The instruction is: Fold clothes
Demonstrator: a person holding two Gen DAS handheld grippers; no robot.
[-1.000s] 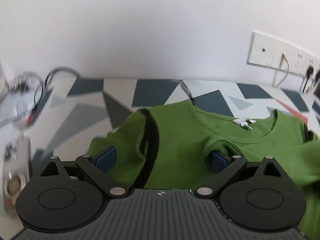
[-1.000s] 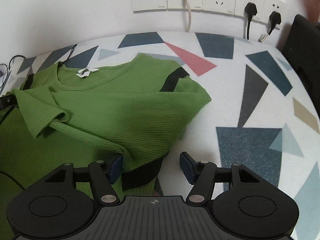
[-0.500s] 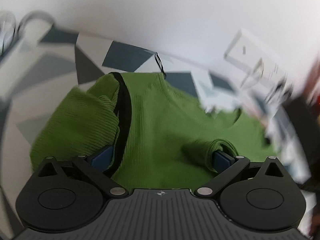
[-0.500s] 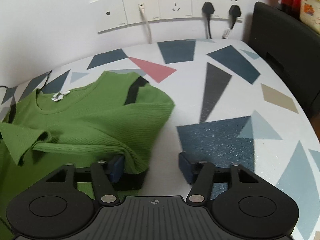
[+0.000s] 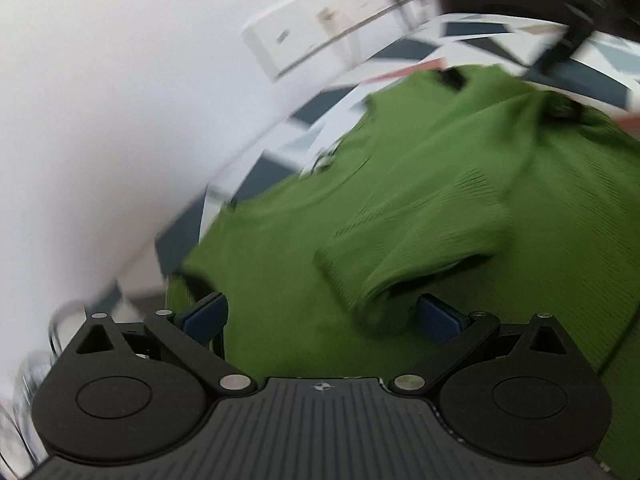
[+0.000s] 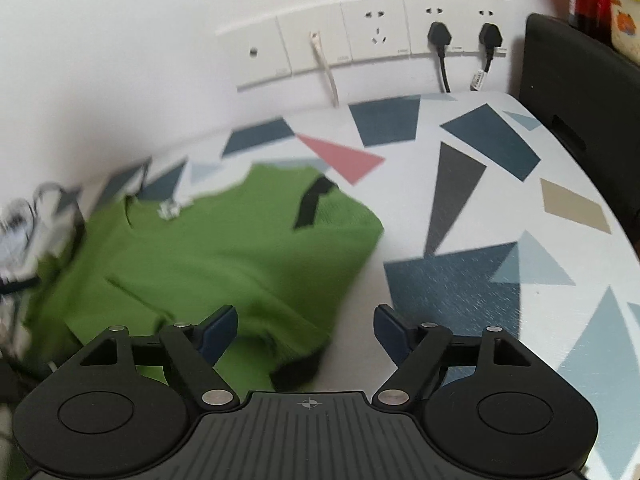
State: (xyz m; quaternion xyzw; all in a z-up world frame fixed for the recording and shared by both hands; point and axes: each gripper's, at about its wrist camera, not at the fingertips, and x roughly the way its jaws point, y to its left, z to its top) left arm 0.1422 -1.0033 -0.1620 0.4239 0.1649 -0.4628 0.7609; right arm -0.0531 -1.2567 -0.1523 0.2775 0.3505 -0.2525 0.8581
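Two grippers over green knit top (image 6: pixel 224 256): right gripper (image 6: pixel 306 330) opening, folded sleeve lower left; left gripper (image 5: pixel 320 318) wide, empty, cuff just ahead

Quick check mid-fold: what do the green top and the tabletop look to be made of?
Green top: soft ribbed knit, matte, with fine parallel ribs visible in the left wrist view and black trim; the fibre can't be told. Tabletop: smooth, hard-looking white surface with printed coloured triangles, possibly laminate or a covering.
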